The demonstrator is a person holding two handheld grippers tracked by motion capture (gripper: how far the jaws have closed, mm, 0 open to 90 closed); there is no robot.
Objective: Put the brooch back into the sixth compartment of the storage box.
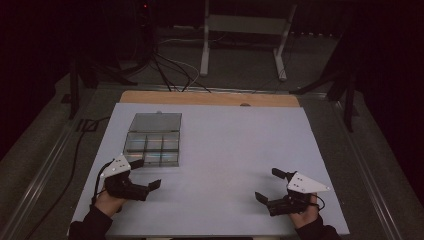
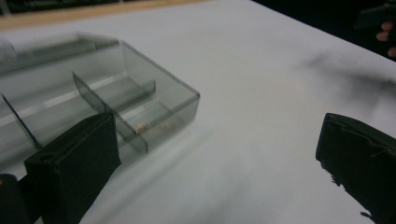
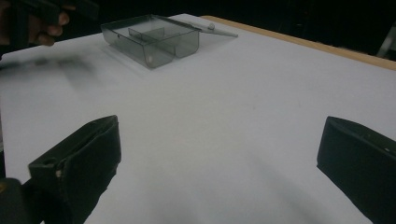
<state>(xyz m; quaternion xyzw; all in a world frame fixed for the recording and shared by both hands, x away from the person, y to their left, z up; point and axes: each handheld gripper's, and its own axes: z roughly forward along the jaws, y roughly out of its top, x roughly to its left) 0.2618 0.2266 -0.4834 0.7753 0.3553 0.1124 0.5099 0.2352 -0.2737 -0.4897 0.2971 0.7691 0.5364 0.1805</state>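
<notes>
A clear grey plastic box [image 1: 152, 146] with several compartments lies on the left of the white table sheet [image 1: 235, 145], its lid [image 1: 156, 121] folded open behind it. My left gripper [image 1: 146, 173] is open just in front of the box's near edge, holding nothing. In the left gripper view the box [image 2: 116, 93] lies ahead and to the left of the left gripper [image 2: 215, 158], with a small pale bit [image 2: 142, 125] in its nearest compartment. My right gripper [image 1: 268, 185] is open and holds nothing at the front right. The right gripper view has the box [image 3: 154, 39] far ahead of the right gripper [image 3: 217, 158].
A wooden tabletop edge [image 1: 210, 98] runs along the far side of the sheet. Beyond the table stand a white metal frame [image 1: 245, 35] and dark cables [image 1: 170, 70] on the floor. The other hand [image 3: 44, 25] is at the top left of the right gripper view.
</notes>
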